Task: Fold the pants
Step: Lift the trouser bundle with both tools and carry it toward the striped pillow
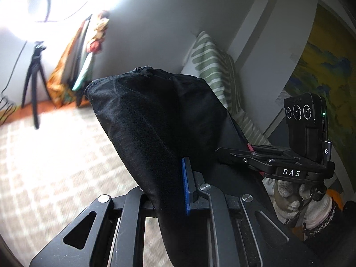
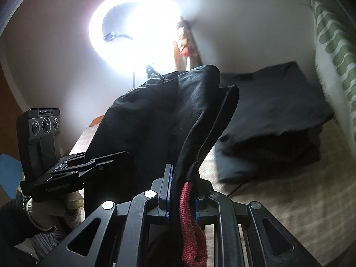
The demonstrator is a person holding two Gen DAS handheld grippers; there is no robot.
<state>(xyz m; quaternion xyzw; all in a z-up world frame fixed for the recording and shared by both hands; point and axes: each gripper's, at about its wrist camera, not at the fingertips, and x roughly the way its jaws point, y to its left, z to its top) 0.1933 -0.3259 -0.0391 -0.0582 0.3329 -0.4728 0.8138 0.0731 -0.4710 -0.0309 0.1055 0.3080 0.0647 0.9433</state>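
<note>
Black pants [image 1: 155,115] hang bunched over my left gripper [image 1: 175,184], which is shut on the cloth; one blue pad [image 1: 185,187] shows beside the fabric and the other finger is hidden. In the right wrist view the same pants [image 2: 160,115] rise in front of my right gripper [image 2: 182,191], shut on a hem with a red cord loop [image 2: 191,218] hanging from it. The two grippers are close side by side, both lifted above the patterned cover [image 1: 55,144]. The right gripper [image 1: 235,153] shows at the left view's right edge, the left gripper [image 2: 106,160] at the right view's left.
A stack of dark folded clothes [image 2: 271,120] lies on the cover to the right. A green-striped pillow [image 1: 213,66] leans against the wall. A bright ring light [image 2: 133,33] on a tripod [image 1: 33,84] stands ahead, with colourful cloth [image 1: 73,71] hanging beside it. Gloved hands [image 1: 296,198] hold the grippers.
</note>
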